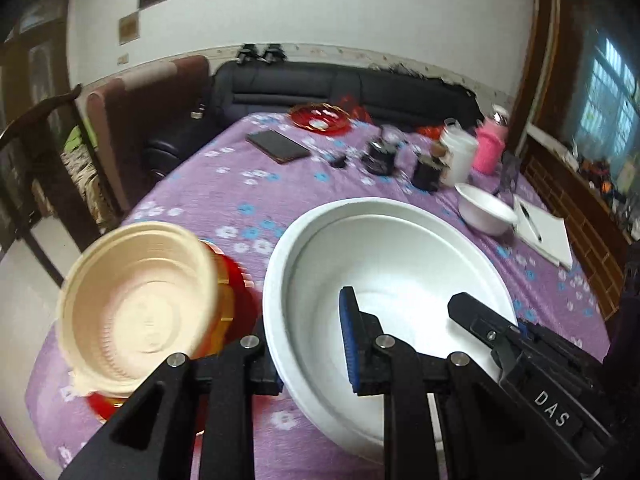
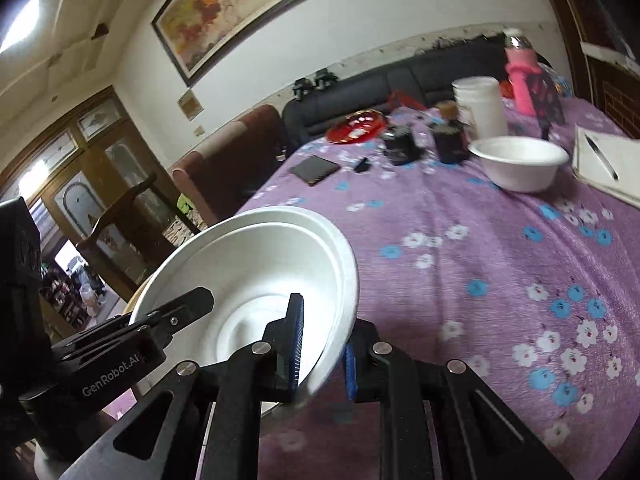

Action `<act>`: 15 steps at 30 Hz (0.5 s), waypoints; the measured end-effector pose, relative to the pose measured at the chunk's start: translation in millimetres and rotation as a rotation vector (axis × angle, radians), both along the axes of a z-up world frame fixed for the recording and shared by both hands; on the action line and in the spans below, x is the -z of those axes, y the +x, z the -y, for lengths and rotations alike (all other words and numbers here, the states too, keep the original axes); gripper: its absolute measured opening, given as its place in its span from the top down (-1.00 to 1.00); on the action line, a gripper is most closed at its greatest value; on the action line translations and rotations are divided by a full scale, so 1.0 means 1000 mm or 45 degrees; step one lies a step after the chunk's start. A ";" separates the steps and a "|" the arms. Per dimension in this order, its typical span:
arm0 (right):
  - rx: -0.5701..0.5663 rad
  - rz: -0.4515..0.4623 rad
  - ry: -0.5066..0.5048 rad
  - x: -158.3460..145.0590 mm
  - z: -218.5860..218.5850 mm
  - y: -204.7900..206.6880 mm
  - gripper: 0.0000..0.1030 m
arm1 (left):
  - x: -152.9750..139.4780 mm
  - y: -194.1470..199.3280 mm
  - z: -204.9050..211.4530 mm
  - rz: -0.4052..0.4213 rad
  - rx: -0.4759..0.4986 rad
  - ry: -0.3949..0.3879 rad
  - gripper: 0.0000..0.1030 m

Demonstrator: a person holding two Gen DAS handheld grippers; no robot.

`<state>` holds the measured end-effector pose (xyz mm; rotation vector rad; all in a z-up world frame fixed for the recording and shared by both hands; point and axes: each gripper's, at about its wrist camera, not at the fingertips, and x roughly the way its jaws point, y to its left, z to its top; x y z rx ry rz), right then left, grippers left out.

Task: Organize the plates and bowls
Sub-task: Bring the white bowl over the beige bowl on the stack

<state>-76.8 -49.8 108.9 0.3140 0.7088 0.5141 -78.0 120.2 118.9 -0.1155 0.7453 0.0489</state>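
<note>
A large white bowl [image 1: 384,276] is held between both grippers above the purple flowered tablecloth [image 1: 224,196]. My left gripper [image 1: 312,356] is shut on its left rim, one finger inside and one outside. My right gripper [image 2: 320,356] is shut on its right rim [image 2: 336,312]; its finger also shows in the left wrist view [image 1: 480,320]. A cream ribbed bowl [image 1: 140,300] sits tilted on a red plate [image 1: 240,292] at the left. A smaller white bowl [image 2: 520,160] stands further back on the right. Another red plate [image 1: 320,118] lies at the far edge.
At the back stand dark jars [image 1: 380,156], a white tub [image 1: 460,152] and a pink bottle [image 1: 490,144]. A dark phone [image 1: 278,146] lies mid-table. A notebook with a pen [image 1: 544,232] lies at the right. A black sofa [image 1: 340,84] and chairs stand beyond the table.
</note>
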 end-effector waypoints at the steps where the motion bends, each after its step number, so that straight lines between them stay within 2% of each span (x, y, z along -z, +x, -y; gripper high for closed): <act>1: -0.013 0.009 -0.004 -0.005 -0.007 -0.002 0.63 | -0.006 -0.006 -0.012 0.015 -0.021 -0.021 0.59; 5: -0.088 0.058 -0.045 -0.028 -0.049 -0.005 0.63 | -0.020 -0.021 -0.050 0.061 -0.098 -0.044 0.54; 9: -0.174 0.104 -0.110 -0.043 -0.106 -0.005 0.63 | -0.029 -0.029 -0.096 0.093 -0.209 -0.045 0.36; 15: -0.252 0.095 -0.192 -0.039 -0.170 0.004 0.62 | -0.018 -0.024 -0.151 0.056 -0.315 -0.061 0.32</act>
